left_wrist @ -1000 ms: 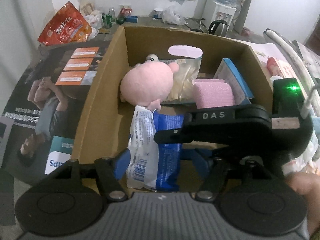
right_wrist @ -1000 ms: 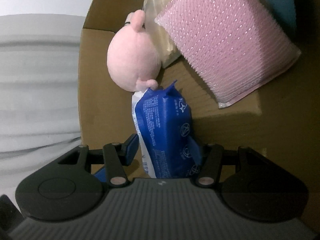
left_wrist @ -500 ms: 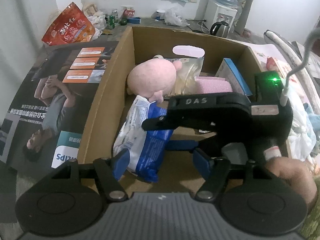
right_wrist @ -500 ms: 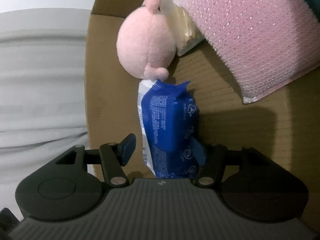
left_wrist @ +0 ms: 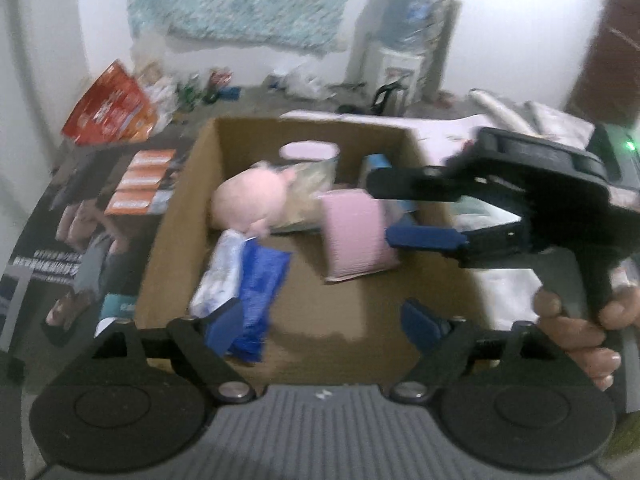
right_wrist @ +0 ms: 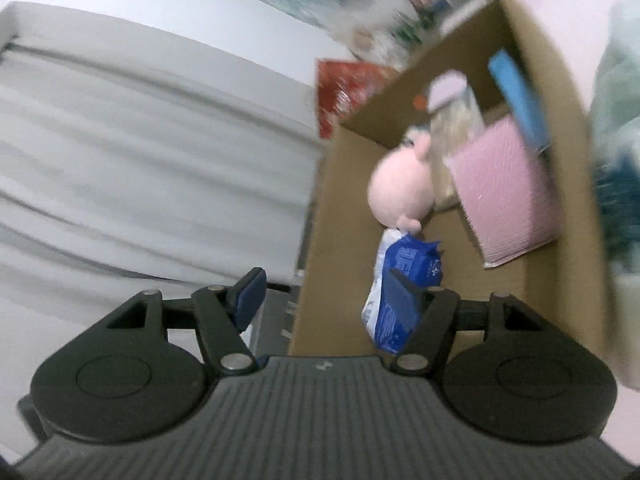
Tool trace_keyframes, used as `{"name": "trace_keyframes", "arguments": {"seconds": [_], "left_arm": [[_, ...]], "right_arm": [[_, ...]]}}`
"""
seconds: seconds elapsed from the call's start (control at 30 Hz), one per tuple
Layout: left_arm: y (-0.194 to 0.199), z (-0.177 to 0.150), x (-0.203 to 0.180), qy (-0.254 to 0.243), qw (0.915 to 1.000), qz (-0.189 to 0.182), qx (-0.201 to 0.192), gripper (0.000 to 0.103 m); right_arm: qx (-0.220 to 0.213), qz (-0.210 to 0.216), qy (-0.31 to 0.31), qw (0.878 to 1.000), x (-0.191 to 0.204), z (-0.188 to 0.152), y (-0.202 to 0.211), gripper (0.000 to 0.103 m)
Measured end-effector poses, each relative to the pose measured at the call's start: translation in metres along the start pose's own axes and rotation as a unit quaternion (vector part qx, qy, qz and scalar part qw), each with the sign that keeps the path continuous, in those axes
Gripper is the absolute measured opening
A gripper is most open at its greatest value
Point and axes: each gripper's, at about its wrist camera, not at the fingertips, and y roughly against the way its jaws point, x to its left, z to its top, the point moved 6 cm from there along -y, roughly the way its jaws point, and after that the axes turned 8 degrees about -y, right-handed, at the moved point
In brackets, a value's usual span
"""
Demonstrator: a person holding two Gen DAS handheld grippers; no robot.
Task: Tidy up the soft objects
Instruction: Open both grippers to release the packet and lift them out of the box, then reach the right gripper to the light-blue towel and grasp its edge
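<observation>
**Blue pack down in the box, both tongs empty**

Left wrist view: The cardboard box point(left_wrist: 176, 216) is the landmark. The blue tissue pack point(left_wrist: 244, 284) lies on the box floor against its left wall, its far end touching the pink plush toy point(left_wrist: 252, 200). To the right of the plush, the pink bubble mailer point(left_wrist: 352, 236) leans upright near the box's middle, with a clear bag point(left_wrist: 308, 184) behind it. The left gripper point(left_wrist: 324, 322) hangs above the near edge of the box with its jaws spread wide and nothing between them; one blue pad overlaps the pack in view, but I cannot tell if it touches. The right gripper point(left_wrist: 404, 210) reaches over the box's right wall, jaws apart and gripping nothing. My read is that the placing step is finished, so doing it well now means lifting both tongs straight up and clear without snagging the pack or tipping the mailer, then looking outside the box for the next soft item. Writing: the poster point(left_wrist: 100, 220) left of the box carries orange labels and white lettering, all too blurred to read.

Right wrist view: The right gripper point(right_wrist: 326, 286) is wide open and empty, over the box's left wall. The blue tissue pack point(right_wrist: 400, 284) shows white print, unreadable through motion blur. The red snack bag point(right_wrist: 344, 88) beyond the box has illegible markings too.
</observation>
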Motion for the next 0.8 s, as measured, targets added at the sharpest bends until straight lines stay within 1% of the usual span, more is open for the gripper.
{"name": "trace_keyframes", "arguments": {"seconds": [0.03,0.1,0.17,0.27,0.37,0.4,0.5,0.53,0.57,0.67,0.8], "left_arm": [[0.006,0.000,-0.009,-0.006,0.9999,-0.006,-0.010,0.090],[0.017,-0.001,-0.027,-0.020,0.9991,-0.018,-0.032,0.092],[0.028,-0.003,-0.050,-0.037,0.9975,-0.029,-0.054,0.093],[0.041,-0.008,-0.085,-0.057,0.9940,-0.046,-0.082,0.094],[0.051,-0.013,-0.121,-0.069,0.9898,-0.059,-0.110,0.095],[0.053,-0.015,-0.131,-0.075,0.9883,-0.063,-0.117,0.096],[0.054,-0.023,-0.169,-0.103,0.9830,-0.079,-0.130,0.097],[0.053,-0.025,-0.180,-0.113,0.9814,-0.082,-0.132,0.097],[0.050,-0.028,-0.193,-0.124,0.9798,-0.085,-0.132,0.097],[0.037,-0.036,-0.225,-0.140,0.9769,-0.097,-0.129,0.097],[0.014,-0.044,-0.264,-0.153,0.9745,-0.112,-0.121,0.097]], "right_arm": [[-0.007,0.005,0.006,1.000,0.003,-0.006,0.014,0.068],[-0.026,0.015,0.017,0.999,-0.002,-0.012,0.056,0.069],[-0.044,0.020,0.027,0.998,-0.012,-0.018,0.089,0.071],[-0.083,0.018,0.034,0.996,-0.032,-0.026,0.152,0.073],[-0.124,0.000,0.042,0.991,-0.056,-0.034,0.207,0.076],[-0.145,-0.014,0.046,0.988,-0.066,-0.038,0.232,0.077],[-0.182,-0.055,0.045,0.981,-0.095,-0.047,0.281,0.078],[-0.187,-0.064,0.042,0.979,-0.106,-0.051,0.286,0.079],[-0.194,-0.077,0.037,0.977,-0.118,-0.054,0.299,0.079],[-0.206,-0.099,0.021,0.973,-0.145,-0.062,0.322,0.079],[-0.223,-0.114,0.001,0.968,-0.172,-0.062,0.333,0.079]]}}
